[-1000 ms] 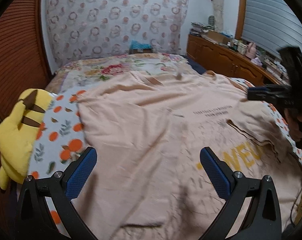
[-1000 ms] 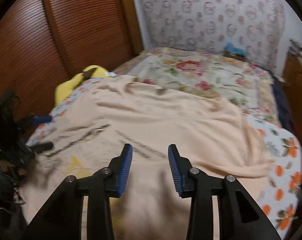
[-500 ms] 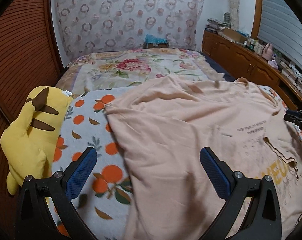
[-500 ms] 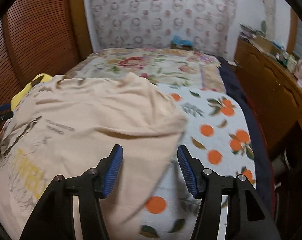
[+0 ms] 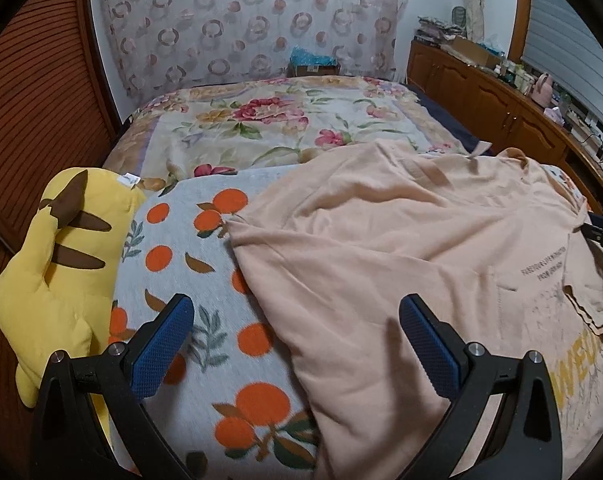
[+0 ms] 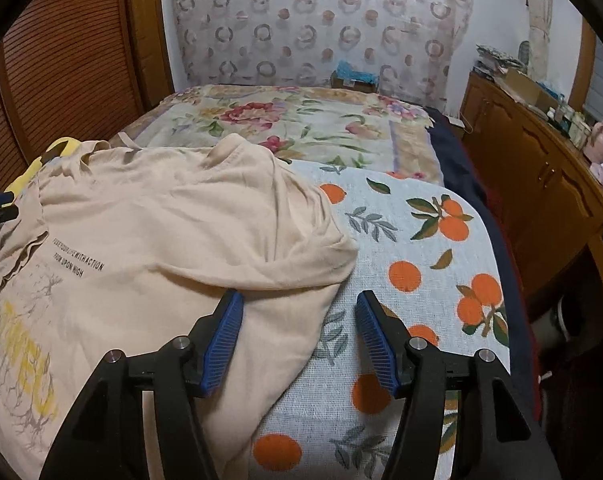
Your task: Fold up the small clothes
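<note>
Two grippers, left and right, jaws spread and empty, over peach T-shirt; plush toy at nine o'clock.

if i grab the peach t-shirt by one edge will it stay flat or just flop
Probably flop: the peach t-shirt lies in soft wrinkles and its sleeve drapes over itself, so it looks thin and limp. It likely weighs little, so one edge lifted would trail the rest. It may drag on the fuzzy orange-print blanket rather than slide.
</note>
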Available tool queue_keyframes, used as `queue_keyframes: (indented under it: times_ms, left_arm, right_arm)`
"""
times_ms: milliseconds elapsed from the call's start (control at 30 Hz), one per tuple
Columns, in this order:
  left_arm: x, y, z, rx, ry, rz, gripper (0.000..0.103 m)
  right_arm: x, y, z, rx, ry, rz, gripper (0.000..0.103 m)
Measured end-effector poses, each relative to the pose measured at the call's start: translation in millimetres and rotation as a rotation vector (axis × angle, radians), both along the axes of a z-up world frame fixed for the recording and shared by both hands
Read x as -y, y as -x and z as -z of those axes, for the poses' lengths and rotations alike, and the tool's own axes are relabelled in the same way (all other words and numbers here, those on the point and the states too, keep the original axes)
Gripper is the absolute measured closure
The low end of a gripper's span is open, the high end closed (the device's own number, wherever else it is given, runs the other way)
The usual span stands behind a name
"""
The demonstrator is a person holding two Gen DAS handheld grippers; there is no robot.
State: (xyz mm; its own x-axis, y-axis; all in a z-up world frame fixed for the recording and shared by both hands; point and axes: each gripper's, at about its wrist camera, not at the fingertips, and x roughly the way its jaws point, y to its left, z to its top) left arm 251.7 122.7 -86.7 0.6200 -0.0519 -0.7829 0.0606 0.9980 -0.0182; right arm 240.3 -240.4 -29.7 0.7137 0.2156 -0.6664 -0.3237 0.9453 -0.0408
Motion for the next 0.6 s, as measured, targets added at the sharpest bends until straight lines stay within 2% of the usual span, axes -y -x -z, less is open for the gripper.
queue_keyframes:
  times_ms: [133,333,433,500,600]
  left_arm:
    - [-7,-11,1,-0.009,0.034,0.01,0.003]
    - [-14,-27,1,-0.011,0.059,0.009,0.016]
    - [-24,-36,3,-0.019,0.095,-0.007,0.027]
    - [-29,-38,3,-0.013,0.105,-0.022,0.038]
    - [-35,-40,3,-0.008,0.11,-0.038,0.049]
  right_arm:
    - [5,-3,2,-0.004,-0.007,-0.004,0.041]
    - [9,-6,2,-0.009,-0.009,-0.013,0.037]
    - [9,-7,3,-0.01,-0.009,-0.013,0.037]
    - [9,-7,2,-0.01,-0.008,-0.014,0.037]
    - [9,-7,2,-0.01,-0.009,-0.014,0.036]
